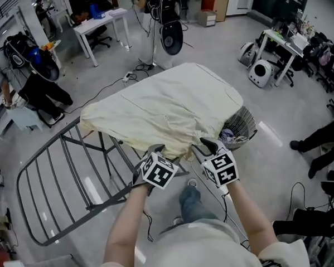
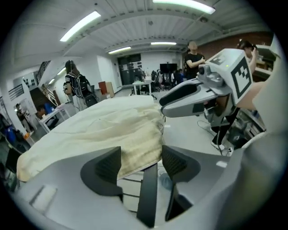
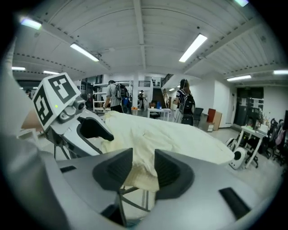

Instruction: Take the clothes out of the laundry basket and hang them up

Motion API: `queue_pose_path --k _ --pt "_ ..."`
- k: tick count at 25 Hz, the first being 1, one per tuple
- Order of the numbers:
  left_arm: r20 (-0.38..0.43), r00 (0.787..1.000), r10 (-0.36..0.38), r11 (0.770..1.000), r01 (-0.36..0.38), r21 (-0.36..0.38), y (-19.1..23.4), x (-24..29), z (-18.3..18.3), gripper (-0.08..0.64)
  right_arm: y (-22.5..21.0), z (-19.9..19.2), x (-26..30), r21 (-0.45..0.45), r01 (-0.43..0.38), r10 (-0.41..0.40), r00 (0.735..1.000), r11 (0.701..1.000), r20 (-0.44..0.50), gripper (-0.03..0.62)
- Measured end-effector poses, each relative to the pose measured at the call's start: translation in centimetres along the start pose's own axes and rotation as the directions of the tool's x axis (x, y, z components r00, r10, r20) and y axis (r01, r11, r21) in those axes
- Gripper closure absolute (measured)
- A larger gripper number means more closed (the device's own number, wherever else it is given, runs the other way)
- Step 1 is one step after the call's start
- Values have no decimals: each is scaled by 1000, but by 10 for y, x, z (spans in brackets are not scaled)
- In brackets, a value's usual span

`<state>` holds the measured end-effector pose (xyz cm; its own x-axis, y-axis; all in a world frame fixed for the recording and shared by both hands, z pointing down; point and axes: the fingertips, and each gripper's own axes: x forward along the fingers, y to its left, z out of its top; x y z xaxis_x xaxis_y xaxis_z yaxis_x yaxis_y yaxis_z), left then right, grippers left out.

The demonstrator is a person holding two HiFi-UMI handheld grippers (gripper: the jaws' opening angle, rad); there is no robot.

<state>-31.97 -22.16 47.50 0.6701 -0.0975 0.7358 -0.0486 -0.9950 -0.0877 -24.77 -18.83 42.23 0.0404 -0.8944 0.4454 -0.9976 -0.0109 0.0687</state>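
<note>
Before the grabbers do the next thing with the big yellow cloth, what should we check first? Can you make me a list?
1. The yellow cloth lies spread over the drying rack: ok.
2. The right gripper pinches the cloth's near edge: ok.
3. The left gripper has its jaws apart and does not press on the cloth: ok if it is meant to be free.
4. The cloth hangs evenly on the far side: cannot tell, that side is hidden.
5. The laundry basket is empty: not ok, there are clothes inside.
</note>
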Motion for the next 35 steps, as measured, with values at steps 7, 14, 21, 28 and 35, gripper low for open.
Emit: queue_pose_path --k 7,14,21,28,35 --pt "-40 999 -33 996 36 87 -15 -3 0 415 1 -29 -27 77 35 -32 999 996 -31 442" --pt "17 1000 2 994 -4 110 -16 -22 5 532 -10 -36 -54 108 74 -71 997 991 -34 448" --pt "-44 994 -95 993 98 67 -45 -62 -17 532 -4 -46 -76 121 84 -81 996 989 -28 448" --pt "-92 985 -148 986 154 57 -85 -78 -42 531 6 -43 -88 119 85 -83 996 989 -21 448" --pt "-132 965 -225 973 230 22 -102 -83 -74 470 15 -49 -95 120 84 -83 996 989 -9 448"
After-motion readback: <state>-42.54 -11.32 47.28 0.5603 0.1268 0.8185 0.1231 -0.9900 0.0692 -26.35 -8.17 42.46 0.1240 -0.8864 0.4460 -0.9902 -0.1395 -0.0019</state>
